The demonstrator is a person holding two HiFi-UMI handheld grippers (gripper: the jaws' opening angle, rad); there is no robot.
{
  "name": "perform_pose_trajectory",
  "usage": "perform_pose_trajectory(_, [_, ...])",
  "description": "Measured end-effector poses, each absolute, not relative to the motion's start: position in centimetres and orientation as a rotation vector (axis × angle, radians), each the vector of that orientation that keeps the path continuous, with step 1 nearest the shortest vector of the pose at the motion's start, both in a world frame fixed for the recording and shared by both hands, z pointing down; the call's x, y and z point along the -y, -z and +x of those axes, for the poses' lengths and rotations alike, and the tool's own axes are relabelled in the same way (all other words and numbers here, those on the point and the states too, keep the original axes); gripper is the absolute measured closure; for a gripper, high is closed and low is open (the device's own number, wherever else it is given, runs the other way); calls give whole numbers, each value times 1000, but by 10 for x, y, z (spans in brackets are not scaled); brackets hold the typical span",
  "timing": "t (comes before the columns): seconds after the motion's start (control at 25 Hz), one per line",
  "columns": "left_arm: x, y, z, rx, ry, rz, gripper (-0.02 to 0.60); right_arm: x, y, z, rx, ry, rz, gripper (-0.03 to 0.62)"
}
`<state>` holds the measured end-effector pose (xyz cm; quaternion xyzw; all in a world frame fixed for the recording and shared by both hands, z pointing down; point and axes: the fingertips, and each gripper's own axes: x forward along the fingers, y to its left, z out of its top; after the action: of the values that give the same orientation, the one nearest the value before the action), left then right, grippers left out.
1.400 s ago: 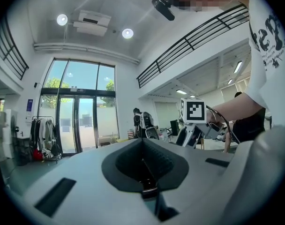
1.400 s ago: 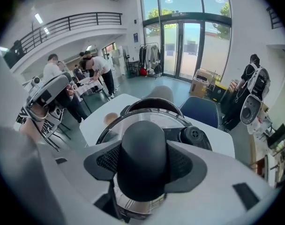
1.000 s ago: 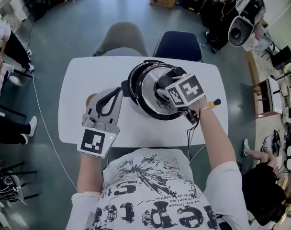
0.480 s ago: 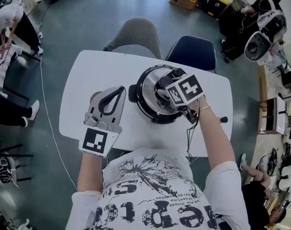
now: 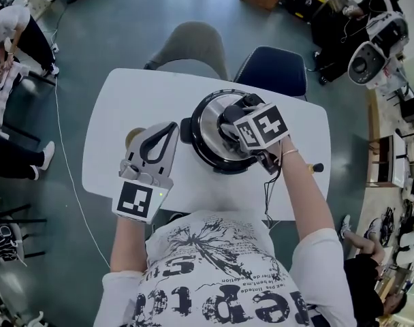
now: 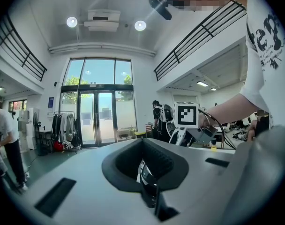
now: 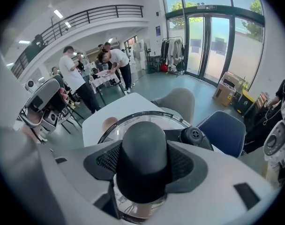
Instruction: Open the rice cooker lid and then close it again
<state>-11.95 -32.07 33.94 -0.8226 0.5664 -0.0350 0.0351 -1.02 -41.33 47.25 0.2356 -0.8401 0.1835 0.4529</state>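
Note:
The rice cooker (image 5: 195,144) stands mid-table, its glass lid (image 7: 133,120) lying on its rim. My right gripper (image 5: 231,129) comes down from above and is shut on the lid's black knob (image 7: 143,156), which fills the gap between the jaws in the right gripper view (image 7: 143,168). A black steam vent (image 7: 193,135) sits just behind the knob. My left gripper (image 5: 171,126) rests over the table to the left of the cooker, close to its side, shut with nothing in it; its tips meet in the left gripper view (image 6: 145,175).
The white table (image 5: 125,94) has a grey chair (image 5: 193,50) and a blue chair (image 5: 275,70) behind it. A small tan disc (image 5: 131,137) lies by my left gripper. A cable (image 5: 314,168) runs off the right edge. People stand at the far left.
The lid, tilted off the pot a second ago, has come down flat on the cooker with my right gripper still on the knob. My left gripper shifted slightly toward the cooker.

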Motion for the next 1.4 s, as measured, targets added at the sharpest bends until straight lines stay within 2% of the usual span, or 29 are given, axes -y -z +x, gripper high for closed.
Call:
perform_pose_trajectory(0.12, [321, -338, -120, -1742, 104, -2532, 568, 416, -471, -10, 2125, -405, 612, 288])
perform_pose_trajectory(0.28, [320, -338, -119, -1725, 98, -2546, 568, 422, -472, -4, 2151, -351, 689, 176])
perform_pose_trajectory(0.44, [317, -334, -114, -1689, 92, -2555, 568, 417, -460, -2, 2196, -322, 739, 180])
perform_pose_trajectory(0.6, [311, -325, -110, -1650, 87, -2569, 568, 408, -425, -1, 2306, -335, 823, 272])
perform_pose_trajectory(0.68, [307, -322, -109, -1634, 92, -2575, 568, 402, -407, 3, 2375, -351, 896, 372])
perform_pose_trajectory(0.88, [297, -318, -108, -1603, 122, -2579, 568, 384, -376, 18, 2482, -217, 1096, 561])
perform_pose_trajectory(0.92, [295, -316, -108, -1593, 125, -2583, 568, 379, -373, 22, 2496, -195, 1127, 579])
perform_pose_trajectory(1.4, [279, -308, -104, -1532, 128, -2642, 568, 319, -342, 35, 2726, 27, 1300, 582])
